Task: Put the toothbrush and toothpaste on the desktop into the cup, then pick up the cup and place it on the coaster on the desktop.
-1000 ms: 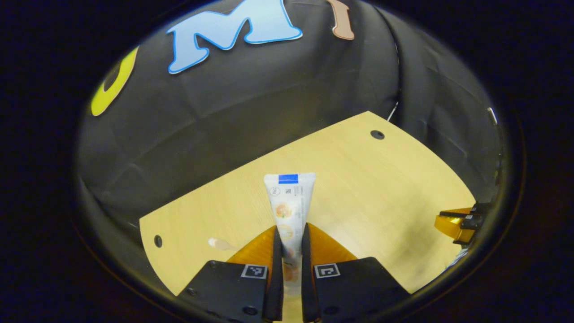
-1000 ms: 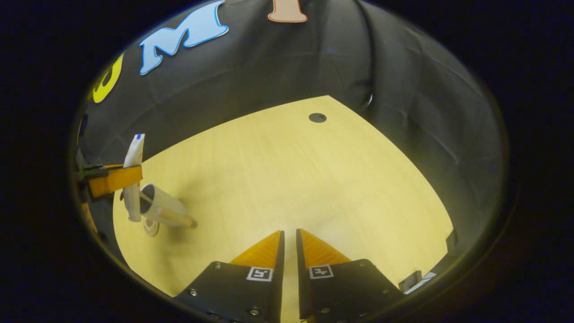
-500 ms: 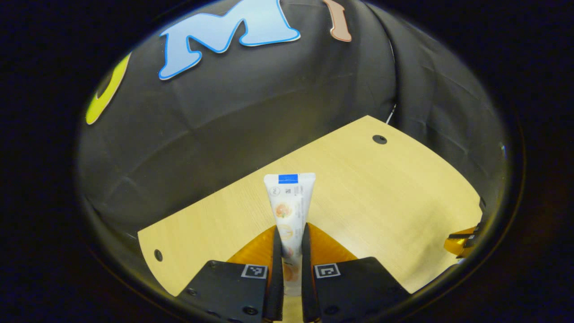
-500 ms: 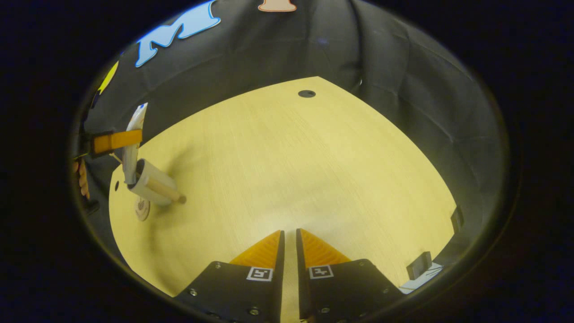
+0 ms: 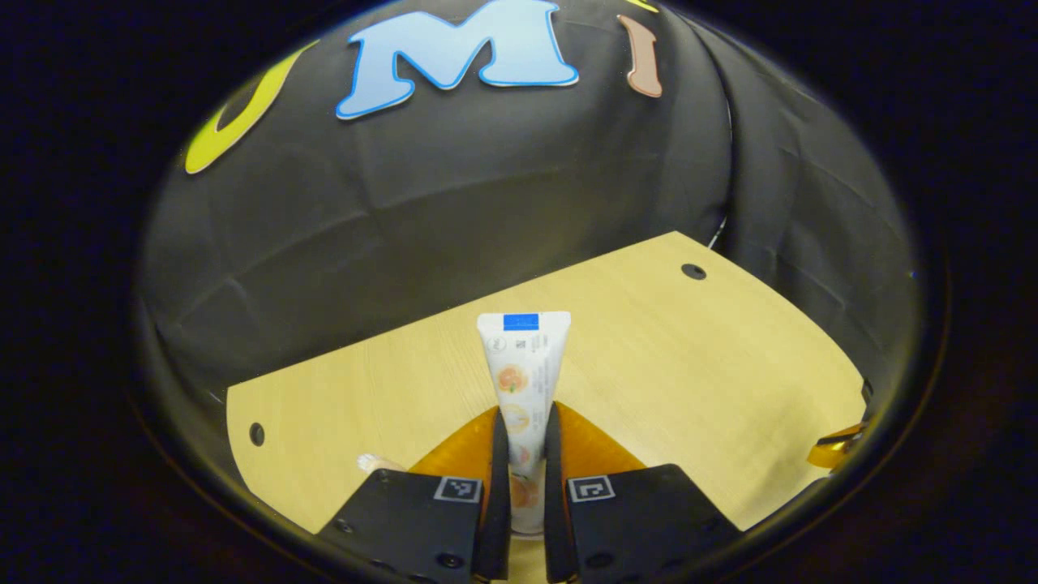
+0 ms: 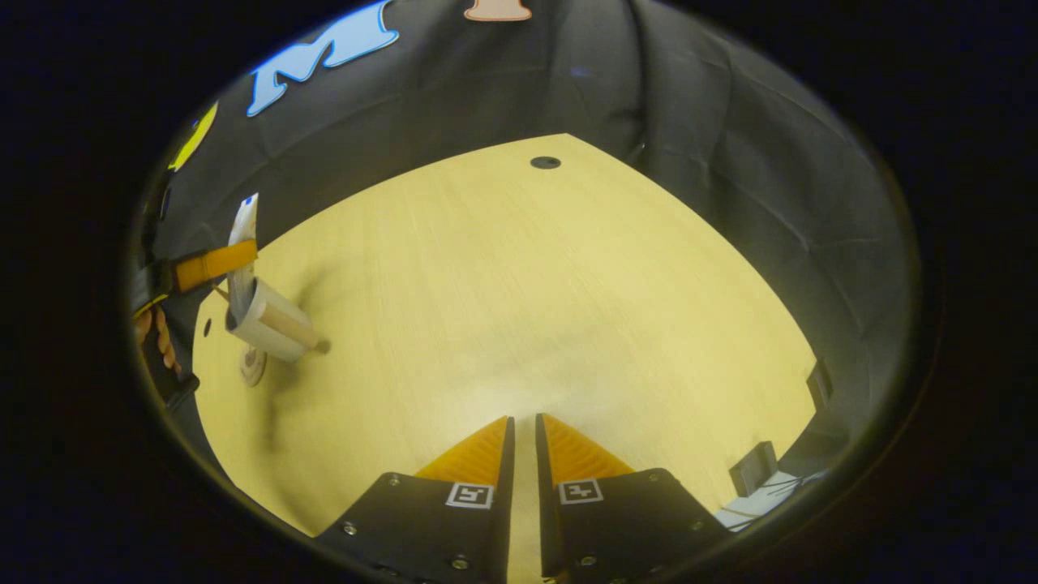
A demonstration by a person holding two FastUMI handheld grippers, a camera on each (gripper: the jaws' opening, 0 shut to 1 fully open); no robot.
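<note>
In the left gripper view we see the left hand-held gripper [image 5: 520,442] clamped on one toothpaste tube [image 5: 523,369], both fingers pressing its lower part; the tube stands upright above the bench [image 5: 673,357]. In the right gripper view we see the same tube [image 6: 241,268] at far left, its lower end at the mouth of one cup [image 6: 272,323], with the left hand-held gripper [image 6: 212,264] across its middle. One wooden handle, probably the toothbrush [image 6: 300,337], lies along the cup; its exact position we cannot tell. One round coaster [image 6: 252,367] lies on the bench just beside the cup. The right hand-held gripper [image 6: 521,442] hangs over bare bench, well apart from the cup, its fingers nearly together with a narrow gap, holding nothing. We count two dark holes in the bench [image 5: 693,271] [image 5: 257,434].
</note>
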